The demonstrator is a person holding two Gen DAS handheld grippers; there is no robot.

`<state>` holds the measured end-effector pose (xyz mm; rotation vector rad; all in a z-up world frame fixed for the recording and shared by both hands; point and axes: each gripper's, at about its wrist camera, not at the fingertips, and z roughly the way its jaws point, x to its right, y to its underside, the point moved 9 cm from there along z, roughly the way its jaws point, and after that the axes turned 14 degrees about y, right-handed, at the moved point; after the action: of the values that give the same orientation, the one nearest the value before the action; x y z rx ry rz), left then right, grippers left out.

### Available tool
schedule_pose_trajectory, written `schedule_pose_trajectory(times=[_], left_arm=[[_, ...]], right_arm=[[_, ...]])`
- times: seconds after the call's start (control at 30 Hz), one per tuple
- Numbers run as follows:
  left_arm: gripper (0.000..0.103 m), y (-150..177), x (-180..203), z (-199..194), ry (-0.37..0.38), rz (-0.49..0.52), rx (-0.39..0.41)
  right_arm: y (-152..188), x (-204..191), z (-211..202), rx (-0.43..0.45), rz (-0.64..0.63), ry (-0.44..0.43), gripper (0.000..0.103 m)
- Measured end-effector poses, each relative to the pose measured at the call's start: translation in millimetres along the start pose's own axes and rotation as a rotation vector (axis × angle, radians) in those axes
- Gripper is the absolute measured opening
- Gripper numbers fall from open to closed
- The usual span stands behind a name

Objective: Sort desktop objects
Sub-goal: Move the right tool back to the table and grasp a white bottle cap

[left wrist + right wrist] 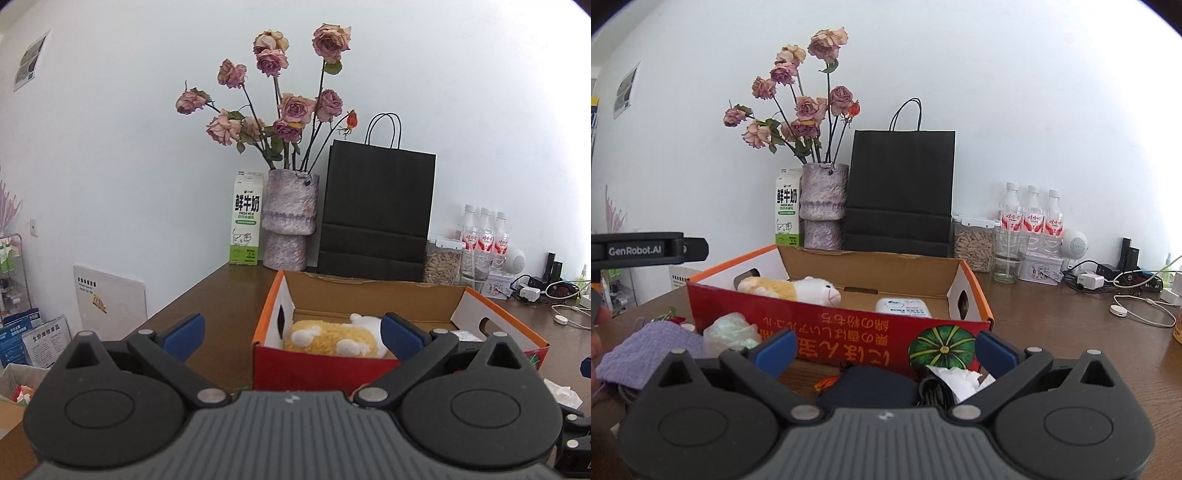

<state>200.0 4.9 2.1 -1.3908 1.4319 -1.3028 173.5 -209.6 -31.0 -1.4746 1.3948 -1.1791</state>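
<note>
Both empty, jaws wide: left hand-held gripper (pixel 291 334), right hand-held gripper (pixel 884 350). Right hangs over near clutter: dark pouch (pixel 871 384), tissue (pixel 955 380). Box (pixel 834 332) just beyond holds plush toy (pixel 790 288). Drop straight down, straddle one item only.

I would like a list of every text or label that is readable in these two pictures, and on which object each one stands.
"鲜牛奶" and "FRESH MILK": on the milk carton.
"GenRobot.AI": on the left gripper, seen from the right wrist.
Large yellow characters, upside down: on the red box; not readable with certainty.
Red labels on the three water bottles: too small.
White packet in the box: blurred.
Papers at the left: too blurred.
</note>
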Motion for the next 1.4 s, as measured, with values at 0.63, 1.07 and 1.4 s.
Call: schedule_pose_trajectory(times=[0.63,1.07,1.4], left_arm=[[0.103,74,-27,-72,0.023,0.006,-0.294],[0.103,75,-43,-58,0.005,-0.019,-0.319],[0.103,77,-68,-48,-0.012,-0.123,-0.339]], right_arm=[[40,-20,-60,-0.116,-0.026,-0.107,0.103],[47,-55,-60,-0.154,-0.074,-0.197,0.098],[42,-92,-46,-0.177,-0.142,-0.257,0.053]])
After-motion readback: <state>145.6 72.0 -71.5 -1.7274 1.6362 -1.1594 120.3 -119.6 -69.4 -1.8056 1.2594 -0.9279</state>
